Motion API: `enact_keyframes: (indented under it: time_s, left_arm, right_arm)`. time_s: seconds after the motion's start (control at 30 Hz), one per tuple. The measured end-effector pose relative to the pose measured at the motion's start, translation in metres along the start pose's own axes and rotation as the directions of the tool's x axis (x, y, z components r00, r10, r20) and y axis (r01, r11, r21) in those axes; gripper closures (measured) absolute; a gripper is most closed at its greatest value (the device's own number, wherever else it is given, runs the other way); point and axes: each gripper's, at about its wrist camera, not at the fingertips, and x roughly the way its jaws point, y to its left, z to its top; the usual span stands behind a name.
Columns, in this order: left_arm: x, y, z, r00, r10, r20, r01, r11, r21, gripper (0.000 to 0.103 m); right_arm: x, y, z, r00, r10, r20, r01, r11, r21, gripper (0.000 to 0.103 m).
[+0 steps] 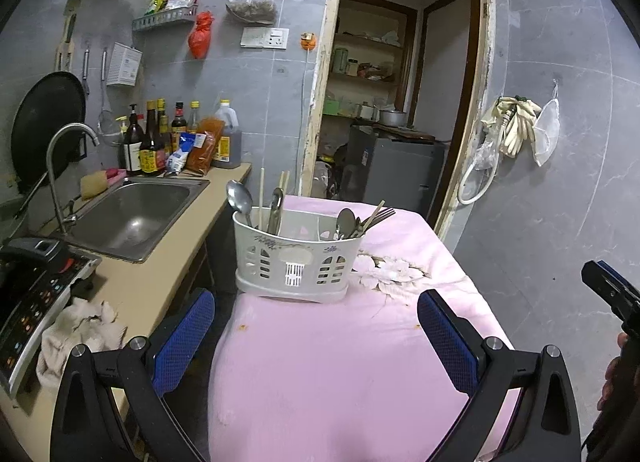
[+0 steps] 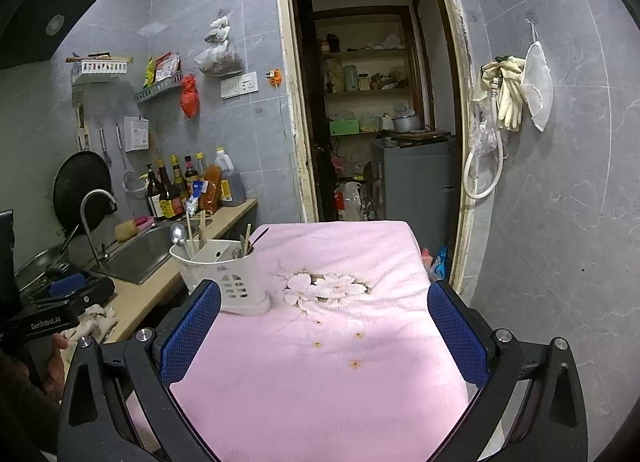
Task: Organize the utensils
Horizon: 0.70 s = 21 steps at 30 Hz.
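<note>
A white plastic utensil caddy (image 1: 294, 258) stands on the pink-covered table (image 1: 340, 362). Its left compartment holds a spoon (image 1: 239, 194), chopsticks (image 1: 262, 197) and another utensil. Its right compartment holds spoons and a fork (image 1: 360, 221). My left gripper (image 1: 316, 336) is open, a short way in front of the caddy, with nothing between its blue pads. In the right wrist view the caddy (image 2: 224, 274) sits ahead to the left on the table (image 2: 320, 382). My right gripper (image 2: 324, 328) is open and empty over the cloth.
A counter with a steel sink (image 1: 132, 213), tap (image 1: 60, 173), bottles (image 1: 160, 137) and a crumpled rag (image 1: 76, 334) runs along the left. An induction cooker (image 1: 28, 302) sits at its near end. An open doorway (image 2: 372, 101) lies behind the table.
</note>
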Motion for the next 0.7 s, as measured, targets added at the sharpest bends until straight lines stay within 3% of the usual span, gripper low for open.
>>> enact_keyframes:
  time_s: [0.7]
  left_arm:
    - [-0.013, 0.006, -0.005, 1.000, 0.004, 0.024, -0.003, 1.000, -0.009, 0.001]
  right_arm:
    - [-0.005, 0.004, -0.011, 0.999, 0.027, -0.025, -0.027, 1.000, -0.002, 0.002]
